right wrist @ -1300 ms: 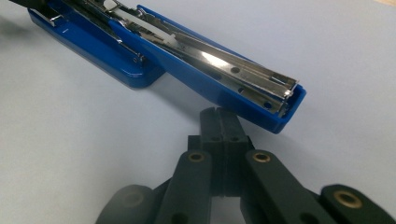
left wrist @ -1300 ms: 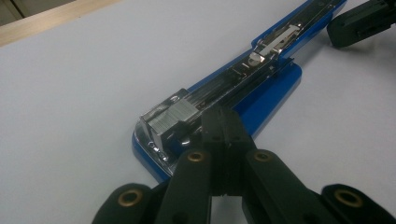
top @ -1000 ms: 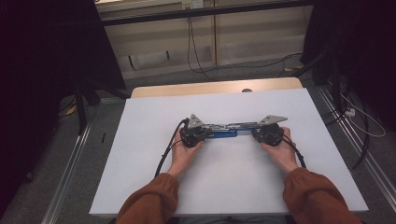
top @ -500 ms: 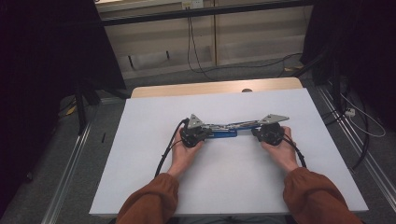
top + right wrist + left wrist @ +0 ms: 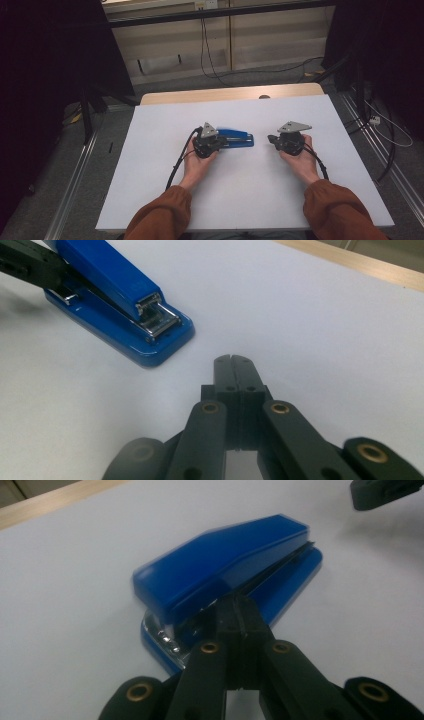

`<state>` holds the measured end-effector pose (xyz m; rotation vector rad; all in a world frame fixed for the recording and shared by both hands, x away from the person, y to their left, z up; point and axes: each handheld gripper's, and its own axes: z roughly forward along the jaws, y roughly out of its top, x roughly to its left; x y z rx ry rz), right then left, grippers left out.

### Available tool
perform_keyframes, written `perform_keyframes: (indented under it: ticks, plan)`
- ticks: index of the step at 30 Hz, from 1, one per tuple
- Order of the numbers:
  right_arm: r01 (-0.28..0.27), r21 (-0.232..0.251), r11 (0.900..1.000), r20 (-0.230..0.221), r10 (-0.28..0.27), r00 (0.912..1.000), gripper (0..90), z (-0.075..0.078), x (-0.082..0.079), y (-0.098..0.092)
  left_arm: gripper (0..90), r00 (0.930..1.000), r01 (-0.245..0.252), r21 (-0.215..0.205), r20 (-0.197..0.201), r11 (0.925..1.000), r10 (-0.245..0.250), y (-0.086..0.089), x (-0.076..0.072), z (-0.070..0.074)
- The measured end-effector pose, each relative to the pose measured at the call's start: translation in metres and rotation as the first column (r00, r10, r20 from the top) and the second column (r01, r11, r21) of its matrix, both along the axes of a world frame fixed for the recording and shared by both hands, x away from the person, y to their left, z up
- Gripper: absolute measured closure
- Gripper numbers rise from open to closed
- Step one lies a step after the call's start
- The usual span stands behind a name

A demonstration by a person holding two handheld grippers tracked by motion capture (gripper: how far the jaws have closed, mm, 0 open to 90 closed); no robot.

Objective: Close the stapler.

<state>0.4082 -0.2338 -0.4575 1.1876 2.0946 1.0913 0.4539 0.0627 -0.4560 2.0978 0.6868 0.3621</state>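
- High view: we see the blue stapler [image 5: 236, 138] lying flat mid-desk [image 5: 250, 200], the left tongs [image 5: 220, 142] right at its near end and the right tongs [image 5: 270, 139] a little apart from its far end.
- Left gripper view: our left tongs [image 5: 239, 611] are pressed together, tips poked at the slot between the stapler's [image 5: 225, 575] top arm and base, pinching nothing.
- Right gripper view: our right tongs [image 5: 232, 360] are shut too, empty, near the stapler's [image 5: 120, 305] metal nose. It looks rigid, fairly hefty, with slick plastic; we'd take hold across the narrow body sides.
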Motion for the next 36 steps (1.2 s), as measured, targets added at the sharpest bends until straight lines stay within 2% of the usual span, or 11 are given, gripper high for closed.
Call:
perform_keyframes:
  ticks: [6, 10, 14, 17, 22, 24, 27, 31, 33, 34, 36]
  plan:
    - [-0.011, 0.053, 0.999, 0.027, 0.01, 0.9996, 90.0, 0.002, -0.002, 0.0, 90.0, 1.0, -0.001, -0.002, 0.001, 1.0, 0.001, 0.001, 0.001, 0.0]
    - [-0.018, 0.082, 0.996, 0.027, 0.015, 0.9995, 85.9, 0.003, -0.003, -0.002, 90.0, 1.0, -0.008, 0.003, 0.006, 1.0, 0.008, 0.001, 0.0, 0.0]
    - [-0.017, 0.097, 0.995, 0.033, 0.013, 0.9994, 78.7, 0.005, -0.005, -0.004, 89.2, 0.9999, 0.001, -0.012, -0.012, 0.9999, -0.001, 0.002, -0.003, 0.001]
    - [-0.01, 0.116, 0.993, 0.036, 0.006, 0.9993, 71.0, 0.007, -0.006, -0.005, 87.4, 1.0, 0.0, -0.016, -0.009, 0.9999, -0.001, 0.003, -0.005, 0.003]
    - [0.011, 0.14, 0.99, 0.011, -0.013, 0.9999, 50.8, 0.007, -0.007, -0.006, 84.4, 0.9998, -0.013, -0.028, -0.014, 0.9995, 0.013, 0.007, -0.007, 0.009]
    - [0.004, 0.146, 0.989, 0.016, -0.006, 0.9999, 46.6, 0.008, -0.008, -0.006, 81.5, 0.9996, -0.025, -0.036, -0.015, 0.999, 0.024, 0.01, -0.007, 0.01]
    - [0.016, 0.154, 0.988, 0.013, -0.018, 0.9998, 34.4, 0.008, -0.008, -0.005, 76.8, 0.9988, -0.046, -0.043, -0.018, 0.998, 0.045, 0.015, -0.007, 0.011]
    - [0.02, 0.157, 0.987, 0.013, -0.022, 0.9997, 26.7, 0.007, -0.009, -0.006, 69.0, 0.9985, -0.054, -0.061, -0.016, 0.9967, 0.053, 0.02, -0.01, 0.013]
    - [0.016, 0.163, 0.986, 0.016, -0.019, 0.9997, 24.1, 0.007, -0.01, -0.006, 63.0, 0.9978, -0.065, -0.051, 0.005, 0.9966, 0.066, 0.022, -0.011, 0.015]
    - [0.017, 0.164, 0.986, 0.018, -0.02, 0.9996, 21.9, 0.007, -0.01, -0.006, 56.0, 0.9965, -0.079, -0.039, 0.026, 0.9961, 0.08, 0.023, -0.011, 0.015]
    - [0.015, 0.169, 0.986, 0.019, -0.018, 0.9997, 18.6, 0.007, -0.01, -0.006, 48.7, 0.9955, -0.087, -0.038, 0.032, 0.9955, 0.089, 0.025, -0.011, 0.015]
